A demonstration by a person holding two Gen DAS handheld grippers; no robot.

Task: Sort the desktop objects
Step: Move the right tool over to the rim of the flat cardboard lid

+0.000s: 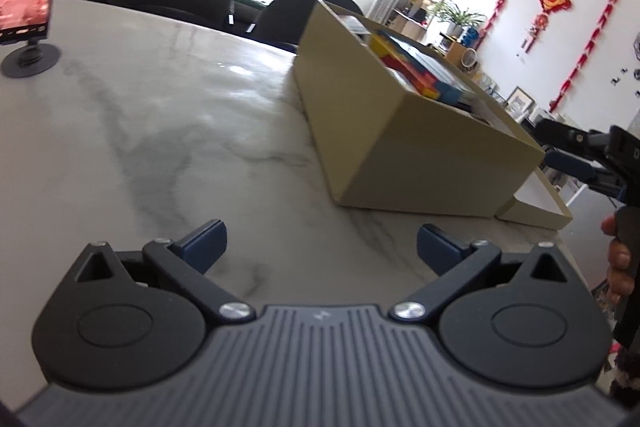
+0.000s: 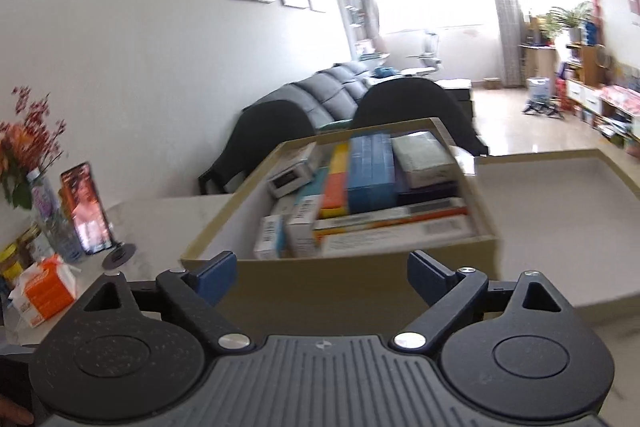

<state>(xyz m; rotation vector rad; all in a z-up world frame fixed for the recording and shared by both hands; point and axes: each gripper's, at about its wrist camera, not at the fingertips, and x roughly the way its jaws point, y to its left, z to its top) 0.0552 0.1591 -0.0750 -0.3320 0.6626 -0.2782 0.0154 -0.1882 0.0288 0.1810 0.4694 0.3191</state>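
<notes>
A tan cardboard box stands on the marble table, packed with several boxes and books, among them a blue box and a grey device. In the left wrist view the same tan box lies ahead to the right. My left gripper hangs open over bare marble, nothing between its fingers. My right gripper is open just in front of the box's near wall, holding nothing. At the right edge of the left wrist view, the right gripper shows beside the box, with a hand below it.
The box's lid lies open-side up to the right of the box. A phone on a stand plays video at the table's left, beside a water bottle, flowers, jars and an orange pack. Dark chairs stand behind the table.
</notes>
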